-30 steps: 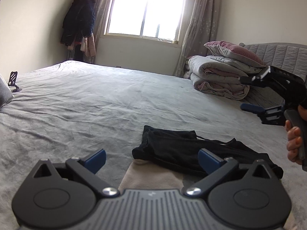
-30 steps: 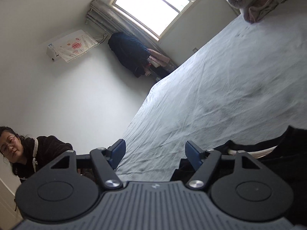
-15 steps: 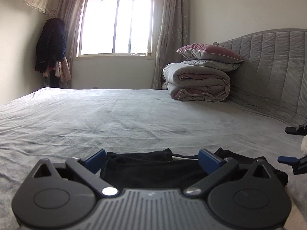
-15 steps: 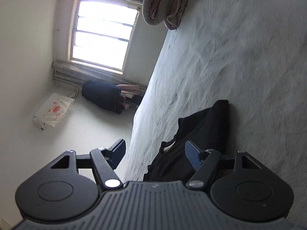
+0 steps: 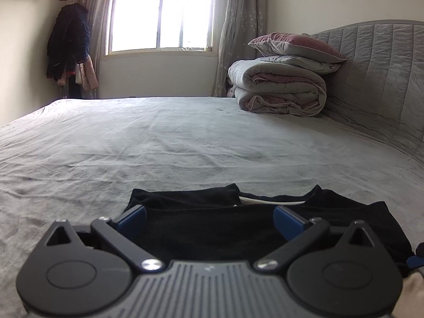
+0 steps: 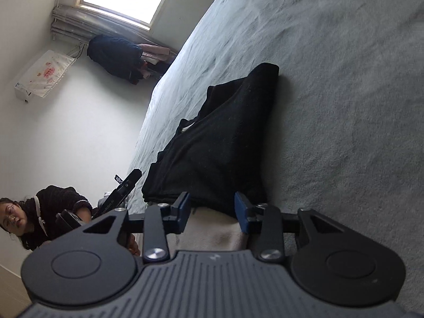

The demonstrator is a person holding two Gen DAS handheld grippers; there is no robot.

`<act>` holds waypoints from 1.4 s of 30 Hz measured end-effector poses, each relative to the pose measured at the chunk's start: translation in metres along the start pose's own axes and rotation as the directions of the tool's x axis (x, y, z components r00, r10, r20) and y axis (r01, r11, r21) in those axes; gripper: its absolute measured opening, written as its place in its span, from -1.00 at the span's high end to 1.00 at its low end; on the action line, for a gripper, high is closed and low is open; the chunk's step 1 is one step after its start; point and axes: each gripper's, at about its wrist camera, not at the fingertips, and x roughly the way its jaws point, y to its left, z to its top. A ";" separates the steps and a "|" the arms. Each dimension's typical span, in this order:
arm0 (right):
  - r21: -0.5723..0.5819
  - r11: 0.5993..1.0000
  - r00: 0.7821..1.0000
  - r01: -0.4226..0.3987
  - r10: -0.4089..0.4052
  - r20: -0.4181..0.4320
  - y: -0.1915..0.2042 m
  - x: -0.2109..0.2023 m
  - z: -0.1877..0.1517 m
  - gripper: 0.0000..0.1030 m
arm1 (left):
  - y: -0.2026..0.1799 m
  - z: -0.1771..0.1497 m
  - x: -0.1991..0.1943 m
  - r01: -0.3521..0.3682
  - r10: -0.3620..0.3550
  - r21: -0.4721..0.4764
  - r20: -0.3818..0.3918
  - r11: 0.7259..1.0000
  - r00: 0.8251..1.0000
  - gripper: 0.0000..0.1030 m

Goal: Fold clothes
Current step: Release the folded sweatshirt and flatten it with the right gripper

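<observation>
Fingers of the right gripper (image 6: 212, 208) have just been closing, narrowed around the black garment's (image 6: 220, 143) near edge; whether the pads press it I cannot tell. The left gripper (image 5: 210, 218) is spread wide over the same garment, which lies on the grey bedsheet (image 5: 185, 137) atop beige cloth (image 6: 212, 233).

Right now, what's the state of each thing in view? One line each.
black garment: lying loosely folded on the bed, partly over a beige cloth
left gripper: open wide over the garment
right gripper: jaws just been closing, garment's near edge between them, grip unclear
quilt: folded, pillow on top
curtains: drawn aside
jacket: hanging
</observation>
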 end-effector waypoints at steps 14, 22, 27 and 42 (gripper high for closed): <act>-0.272 0.962 0.987 -0.007 0.049 0.150 0.059 0.033 0.009 0.19 | -0.012 0.000 -0.002 0.062 -0.063 0.027 0.008 0.998 0.998 -0.99; -0.144 0.988 0.997 0.052 -0.043 0.065 0.011 0.052 0.002 0.55 | -0.013 -0.018 0.026 0.009 0.005 0.096 -0.140 0.995 0.990 -0.99; -0.046 0.998 0.989 -0.034 0.040 0.145 0.006 0.027 0.006 0.18 | -0.004 -0.012 0.020 0.004 0.003 0.070 -0.096 0.998 0.995 -0.99; -0.399 0.908 0.991 0.125 -0.099 0.085 0.044 0.080 0.000 0.03 | 0.022 -0.009 0.072 -0.066 0.092 0.153 -0.169 0.986 0.981 -0.99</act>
